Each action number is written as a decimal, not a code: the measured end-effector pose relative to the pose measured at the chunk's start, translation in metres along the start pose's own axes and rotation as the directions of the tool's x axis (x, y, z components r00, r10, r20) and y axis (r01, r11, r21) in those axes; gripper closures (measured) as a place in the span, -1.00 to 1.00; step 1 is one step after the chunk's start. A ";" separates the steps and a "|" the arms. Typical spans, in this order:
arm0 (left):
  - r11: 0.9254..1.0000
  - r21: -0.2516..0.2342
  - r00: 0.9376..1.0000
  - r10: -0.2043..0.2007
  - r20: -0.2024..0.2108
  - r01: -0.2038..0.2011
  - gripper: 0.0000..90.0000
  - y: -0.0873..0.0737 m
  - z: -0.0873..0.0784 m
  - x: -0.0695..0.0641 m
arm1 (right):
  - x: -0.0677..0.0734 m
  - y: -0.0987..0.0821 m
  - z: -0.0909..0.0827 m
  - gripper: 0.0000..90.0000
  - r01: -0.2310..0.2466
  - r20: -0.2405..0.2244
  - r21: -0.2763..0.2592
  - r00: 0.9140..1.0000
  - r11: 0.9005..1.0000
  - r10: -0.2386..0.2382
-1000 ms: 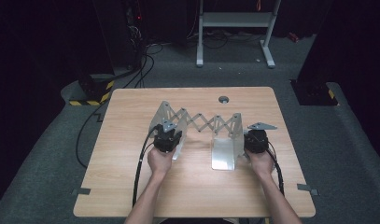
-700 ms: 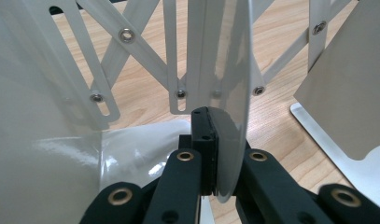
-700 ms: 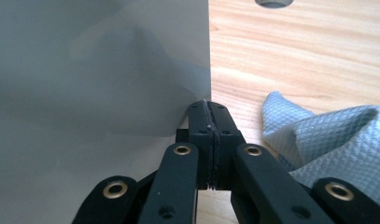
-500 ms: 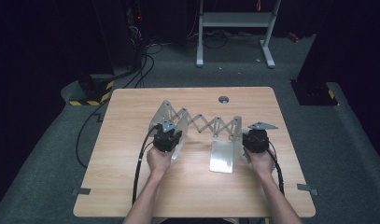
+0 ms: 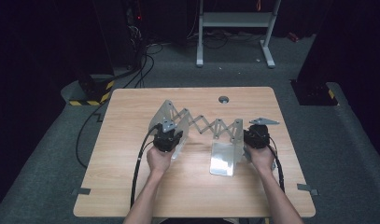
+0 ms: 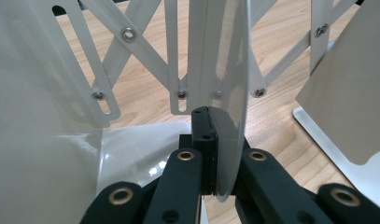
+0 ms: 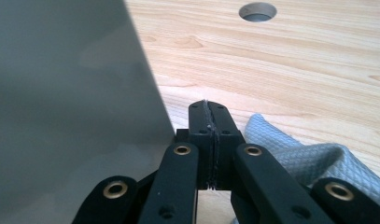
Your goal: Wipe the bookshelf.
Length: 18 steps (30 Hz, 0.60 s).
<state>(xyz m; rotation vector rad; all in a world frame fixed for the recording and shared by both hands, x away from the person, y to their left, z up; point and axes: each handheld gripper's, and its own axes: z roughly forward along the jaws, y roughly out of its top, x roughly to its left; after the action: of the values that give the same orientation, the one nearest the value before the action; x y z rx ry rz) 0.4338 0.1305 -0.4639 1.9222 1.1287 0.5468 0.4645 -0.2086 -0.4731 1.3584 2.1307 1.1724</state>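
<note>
At mid-table, a pale grey metal scissor-lattice rack [image 5: 204, 127] with upright end plates stands stretched out. The left gripper [image 6: 211, 154] clamps its left plate's edge; the right gripper [image 7: 211, 144], jaws pressed together, sits beside the right plate, over a grey quilted cloth [image 7: 313, 163].

My table [image 5: 131, 186]: light wood-grain top, round cable hole [image 5: 223, 99] near far edge. White expanding scissor-lattice rack [image 5: 211, 127] stands mid-table, end plates resting on wood. Grey quilted cloth [image 7: 313, 158] lies beside my right end plate.
</note>
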 end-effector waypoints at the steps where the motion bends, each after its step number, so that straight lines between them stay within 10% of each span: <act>1: 1.000 -0.001 1.000 0.005 0.002 -0.005 0.98 0.000 0.000 0.000 | 0.001 0.000 0.000 1.00 0.002 -0.009 -0.001 1.000 1.000 -0.002; 18: 0.999 0.001 0.998 0.038 0.044 -0.038 0.98 0.008 0.012 0.000 | 0.008 -0.022 -0.002 0.99 0.006 -0.078 0.019 0.997 1.000 -0.004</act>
<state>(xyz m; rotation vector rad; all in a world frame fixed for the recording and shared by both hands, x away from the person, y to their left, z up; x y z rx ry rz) 0.4461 0.1239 -0.4641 1.9519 1.0671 0.5216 0.4468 -0.2068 -0.4878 1.3356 2.2033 1.2252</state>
